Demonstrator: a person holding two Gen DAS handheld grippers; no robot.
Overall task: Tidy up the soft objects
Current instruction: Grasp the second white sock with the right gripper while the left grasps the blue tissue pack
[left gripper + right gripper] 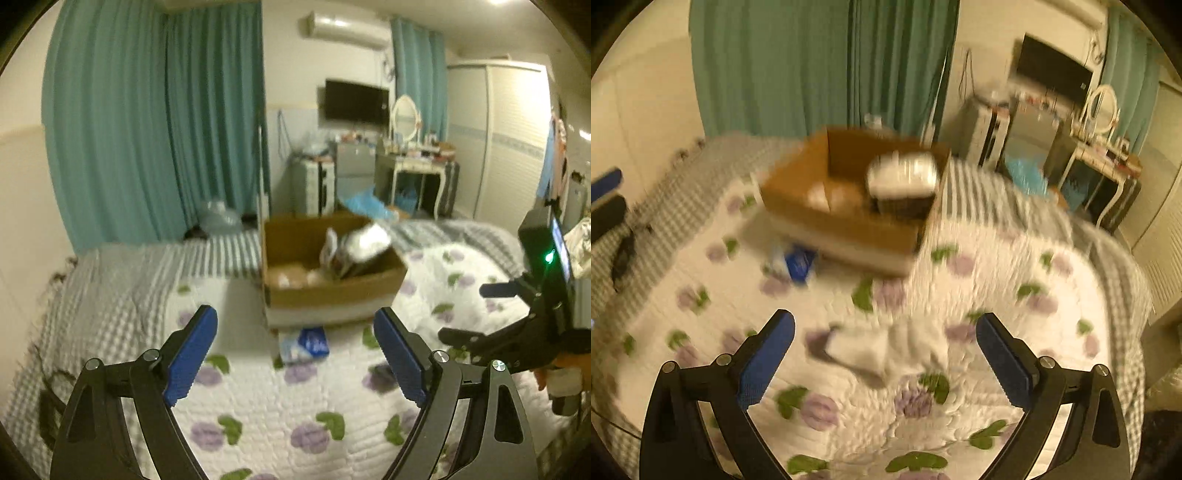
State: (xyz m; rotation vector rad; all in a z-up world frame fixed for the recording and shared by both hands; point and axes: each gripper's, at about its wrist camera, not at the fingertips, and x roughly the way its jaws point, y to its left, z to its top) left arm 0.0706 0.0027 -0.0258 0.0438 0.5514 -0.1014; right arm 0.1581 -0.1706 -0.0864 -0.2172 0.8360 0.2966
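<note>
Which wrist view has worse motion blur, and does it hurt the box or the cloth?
Right wrist: heavy smear across the cardboard box and the white cloth between the open right gripper. Left wrist: milder; bedspread readable, box contents soft. Both warm-tinted, fisheye-curved.

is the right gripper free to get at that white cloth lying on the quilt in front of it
Probably yes. The right gripper is open and empty, and the white cloth lies on the floral quilt directly ahead between its fingers, with nothing over it. The cardboard box sits well beyond. The view is blurred, so exact clearance is unclear.

Probably a home bedroom: quilted bed [295,398], curtains [155,129], dressing table [417,166].
</note>
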